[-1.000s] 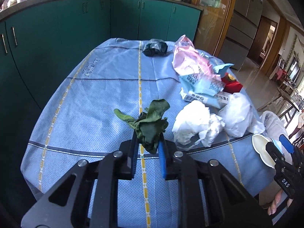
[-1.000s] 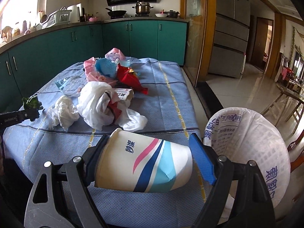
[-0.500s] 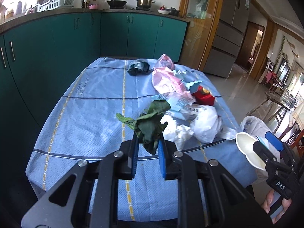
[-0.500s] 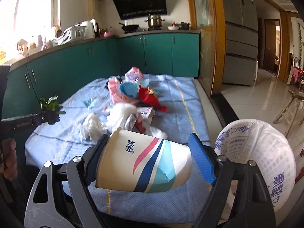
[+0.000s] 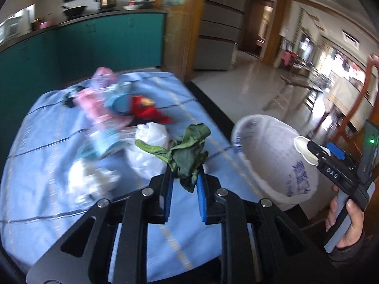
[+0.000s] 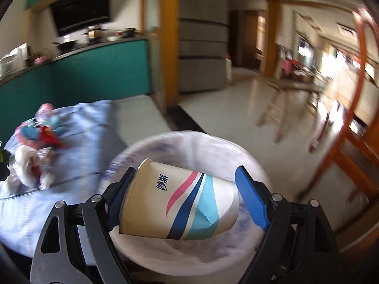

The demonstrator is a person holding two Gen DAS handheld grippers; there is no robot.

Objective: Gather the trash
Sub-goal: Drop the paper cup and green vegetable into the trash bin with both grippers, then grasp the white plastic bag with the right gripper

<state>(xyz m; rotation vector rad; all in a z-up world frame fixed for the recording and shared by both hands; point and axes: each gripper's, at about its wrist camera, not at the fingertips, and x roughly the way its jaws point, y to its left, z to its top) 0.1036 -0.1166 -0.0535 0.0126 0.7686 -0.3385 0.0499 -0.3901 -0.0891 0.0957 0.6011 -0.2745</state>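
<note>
My left gripper (image 5: 184, 179) is shut on a wilted green leaf (image 5: 187, 151) and holds it above the table's right edge, left of the bin. My right gripper (image 6: 187, 179) is shut on a paper cup (image 6: 180, 203) with red and blue stripes, held sideways right over the white-lined trash bin (image 6: 213, 142). In the left wrist view the bin (image 5: 272, 156) stands beside the table, with the right gripper (image 5: 317, 152) and the cup's rim (image 5: 302, 146) at its far side.
The blue tablecloth (image 5: 47, 156) carries a white plastic bag (image 5: 149, 146), crumpled tissue (image 5: 92, 179), pink and blue wrappers (image 5: 99, 108) and a red wrapper (image 5: 146, 111). Green cabinets (image 5: 106, 42) stand behind. Tiled floor and wooden chairs (image 6: 284, 108) lie to the right.
Both grippers have swung right towards the bin. The cup now hangs over the bin's opening. The leaf has moved from over the table's middle to its right edge.
</note>
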